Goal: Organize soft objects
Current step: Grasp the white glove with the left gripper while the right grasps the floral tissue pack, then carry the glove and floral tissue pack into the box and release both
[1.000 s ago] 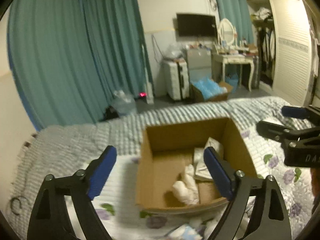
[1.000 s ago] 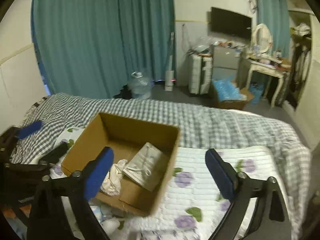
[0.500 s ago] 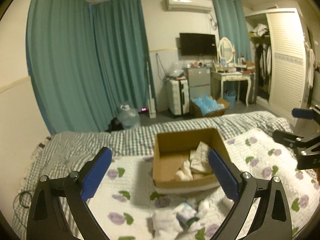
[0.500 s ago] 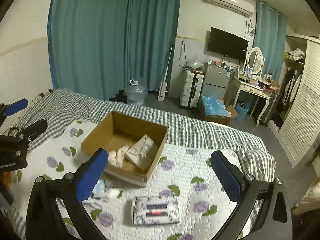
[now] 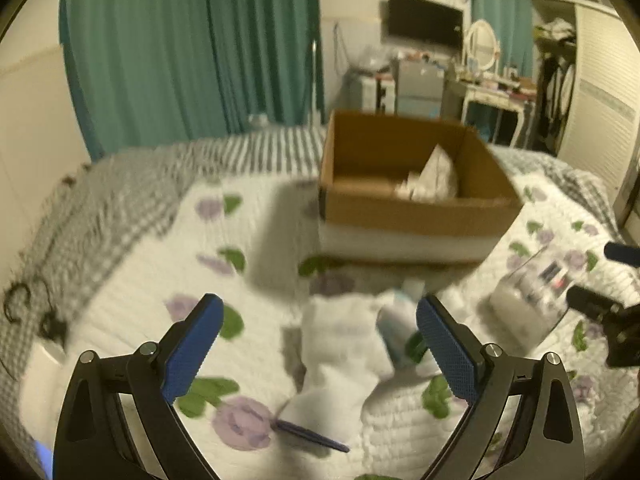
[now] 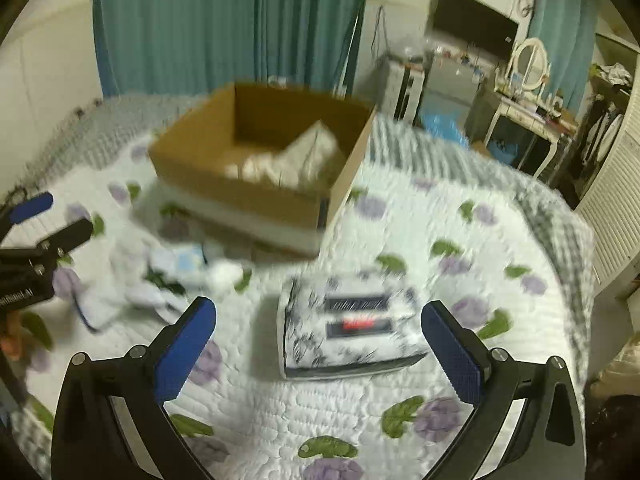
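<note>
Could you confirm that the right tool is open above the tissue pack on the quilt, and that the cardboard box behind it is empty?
Not quite: the box is not empty. The right wrist view shows pale soft items lying inside it. The rest holds: the right tool is open, with the tissue pack on the quilt between its fingers, and the box stands behind the pack.

Bed: white quilt [image 6: 400, 240] with purple flowers and green leaves, over a grey checked blanket [image 5: 120, 184].
Curtains: teal curtains [image 5: 192, 52] cover the far left wall.
Far wall: cream, with a dark television [image 6: 474, 24].
Far right: white dressing table [image 5: 496, 100] with an oval mirror [image 5: 482, 46]; louvred wardrobe door [image 5: 600, 116].
Light: dim, yellowish.
</note>
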